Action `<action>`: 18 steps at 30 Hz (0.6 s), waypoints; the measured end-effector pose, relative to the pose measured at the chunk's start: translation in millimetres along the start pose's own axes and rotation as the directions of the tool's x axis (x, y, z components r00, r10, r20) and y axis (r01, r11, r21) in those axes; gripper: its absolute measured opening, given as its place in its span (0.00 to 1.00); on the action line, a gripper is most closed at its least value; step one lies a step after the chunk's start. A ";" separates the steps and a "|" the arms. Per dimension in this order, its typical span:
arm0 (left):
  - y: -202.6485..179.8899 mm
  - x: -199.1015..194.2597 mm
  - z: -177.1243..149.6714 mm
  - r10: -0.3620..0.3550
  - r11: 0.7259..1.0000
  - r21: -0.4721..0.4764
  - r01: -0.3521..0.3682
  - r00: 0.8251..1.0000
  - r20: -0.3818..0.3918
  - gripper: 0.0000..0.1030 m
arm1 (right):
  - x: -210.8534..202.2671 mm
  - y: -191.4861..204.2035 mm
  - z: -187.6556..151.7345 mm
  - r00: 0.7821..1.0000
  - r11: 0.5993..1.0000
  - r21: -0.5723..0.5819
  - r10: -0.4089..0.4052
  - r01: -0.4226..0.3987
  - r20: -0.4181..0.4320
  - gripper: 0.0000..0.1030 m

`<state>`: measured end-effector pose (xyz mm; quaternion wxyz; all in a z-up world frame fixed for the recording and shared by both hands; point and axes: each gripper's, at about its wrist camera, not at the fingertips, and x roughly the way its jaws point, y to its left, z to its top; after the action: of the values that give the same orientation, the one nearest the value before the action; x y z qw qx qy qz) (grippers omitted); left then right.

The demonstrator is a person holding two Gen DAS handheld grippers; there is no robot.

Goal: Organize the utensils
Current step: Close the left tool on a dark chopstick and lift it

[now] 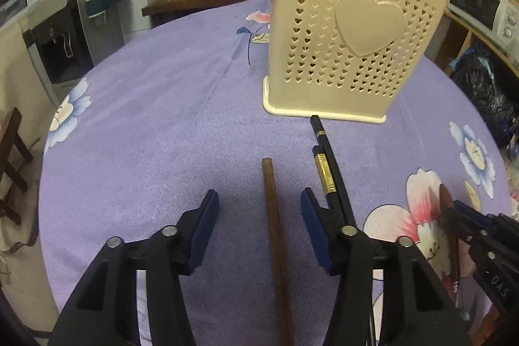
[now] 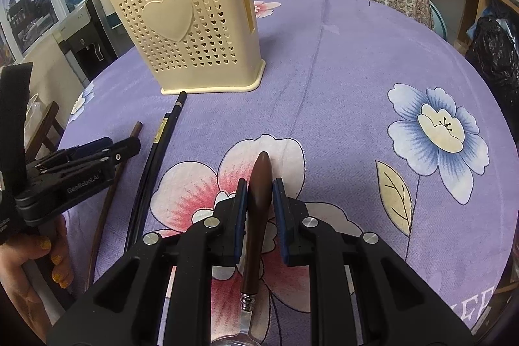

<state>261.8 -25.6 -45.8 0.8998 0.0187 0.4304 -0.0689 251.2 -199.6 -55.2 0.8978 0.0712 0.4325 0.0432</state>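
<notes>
While gripped, smooth tapered brown handle (image 2: 259, 184), perforated plastic holder (image 2: 188, 31)

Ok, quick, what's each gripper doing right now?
Left gripper: open, brown wooden chopstick lying loose between its jaws.
Right gripper: shut on dark brown utensil handle.

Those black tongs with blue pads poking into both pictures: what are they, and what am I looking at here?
They are hand-held tools, not a robot: a person's hand grips one. Each carries a camera looking along its fingers, so each picture is one tool's own view.

The left tongs stand open around a brown wooden chopstick lying on the purple flowered tablecloth, without pressing it. Beside it lie black chopsticks with gold bands, reaching to the cream plastic utensil holder with heart-shaped holes.

The right tongs are closed on the dark brown handle of a metal utensil; its head is mostly hidden.
</notes>
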 end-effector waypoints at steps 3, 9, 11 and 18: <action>-5.7 2.8 2.2 0.038 0.999 0.033 -0.038 0.999 0.000 0.35 | -0.2 0.3 0.2 1.000 1.000 -0.002 -0.001 0.001 0.001 0.17; -17.5 6.4 7.6 0.069 0.995 0.075 -0.068 0.998 -0.006 0.08 | -1.8 2.9 3.3 1.000 1.000 -0.015 -0.006 0.006 0.010 0.09; -17.4 7.1 8.8 0.064 0.995 0.073 -0.063 0.998 -0.007 0.08 | -1.8 3.2 4.2 1.000 1.000 -0.020 -0.008 0.008 0.011 0.08; -14.4 7.6 9.3 0.056 0.996 0.068 -0.055 0.998 -0.007 0.08 | 1.4 3.1 3.9 0.999 0.999 -0.039 -0.033 0.033 -0.003 0.31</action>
<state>271.7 -41.5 -45.5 0.8982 0.0612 0.4313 -0.0584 255.1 -196.7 -53.3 0.8988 0.0464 0.4343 0.0371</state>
